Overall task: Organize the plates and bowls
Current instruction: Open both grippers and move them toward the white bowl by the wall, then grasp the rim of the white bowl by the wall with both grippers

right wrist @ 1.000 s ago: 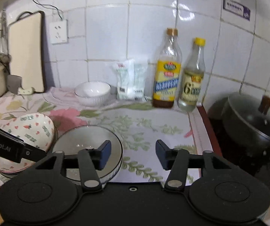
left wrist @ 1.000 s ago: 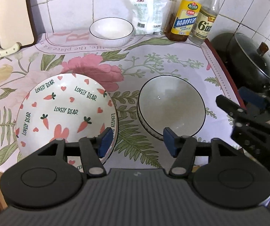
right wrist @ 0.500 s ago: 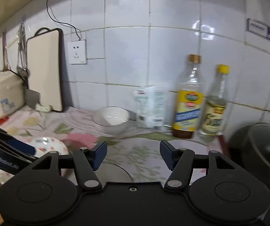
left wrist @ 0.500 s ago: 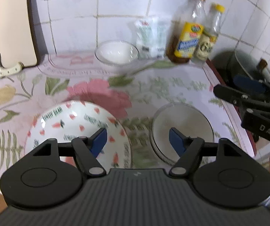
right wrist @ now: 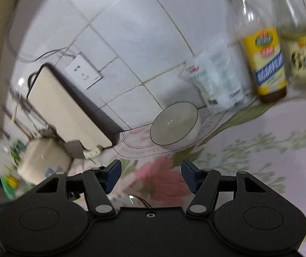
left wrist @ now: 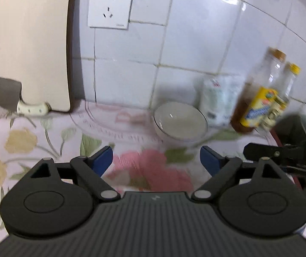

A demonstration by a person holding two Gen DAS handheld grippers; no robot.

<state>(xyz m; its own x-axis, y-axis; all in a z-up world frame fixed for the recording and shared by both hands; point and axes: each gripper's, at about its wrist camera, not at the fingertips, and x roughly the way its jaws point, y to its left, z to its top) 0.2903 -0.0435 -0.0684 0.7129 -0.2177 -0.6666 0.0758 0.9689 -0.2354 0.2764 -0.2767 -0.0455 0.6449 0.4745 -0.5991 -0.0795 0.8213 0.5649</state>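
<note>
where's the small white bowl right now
The small white bowl sits at the back of the floral cloth near the tiled wall, just left of the white packet and the two bottles, in both wrist views.

Floral-clothed counter carries a white bowl, packet, two bottles at the wall

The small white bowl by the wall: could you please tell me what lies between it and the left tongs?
Only bare floral tablecloth, with a pink flower print, lies between the opening, empty left tongs and the small white bowl; the left wrist view shows it.
</note>
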